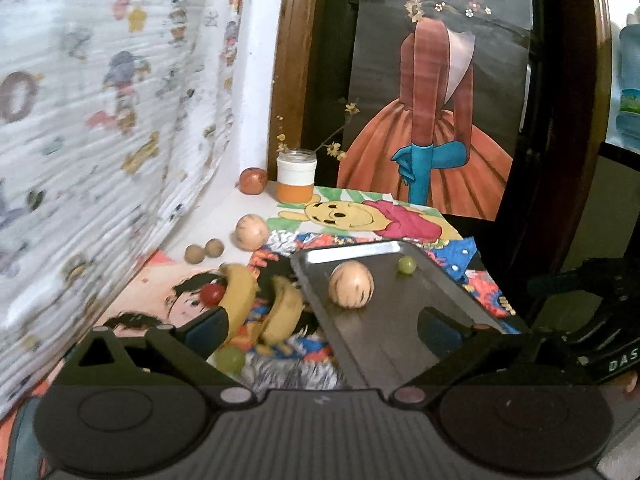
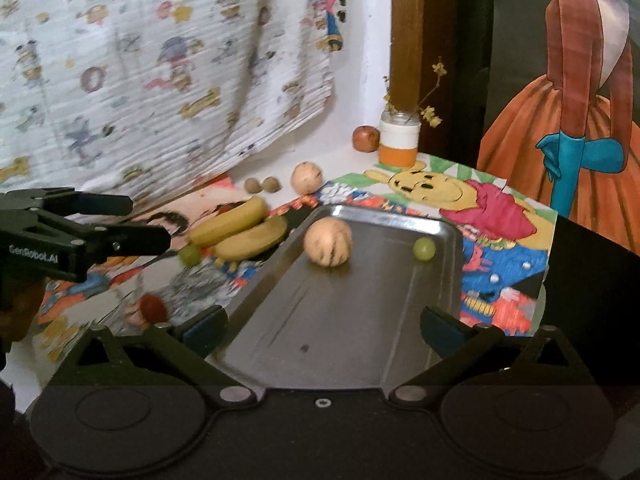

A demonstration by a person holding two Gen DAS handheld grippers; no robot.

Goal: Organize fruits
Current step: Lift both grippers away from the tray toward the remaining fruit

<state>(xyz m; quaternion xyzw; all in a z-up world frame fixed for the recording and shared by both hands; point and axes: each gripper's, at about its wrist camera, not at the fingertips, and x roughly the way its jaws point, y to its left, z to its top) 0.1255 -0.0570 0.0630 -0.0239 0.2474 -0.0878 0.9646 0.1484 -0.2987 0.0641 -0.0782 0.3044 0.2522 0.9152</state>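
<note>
- The metal tray (image 2: pixel 360 312) lies on the bench, on colourful printed sheets, near the bench's right edge.
- Inside the tray, toward its far end, sit a pale round fruit (image 2: pixel 328 242) and a green grape (image 2: pixel 424 249), apart from each other; the grape is close to the far right corner.
- Two bananas (image 2: pixel 240 230) lie side by side on the bench just left of the tray.
- A second green grape (image 2: pixel 189 254) lies just beside the near end of the bananas.
- A small red fruit (image 2: pixel 154 307) lies on the bench nearer the front edge.
- Toward the back left corner stand another pale round fruit (image 2: pixel 306 177), two small brown fruits (image 2: pixel 262 185), a reddish fruit (image 2: pixel 365 138) and a jar (image 2: pixel 399 141).
- Left gripper (image 1: pixel 328 330): fingers wide apart, empty, over the bananas and the tray's left rim.
- Right gripper (image 2: pixel 326 326): fingers wide apart, empty, over the tray's near end.
</note>
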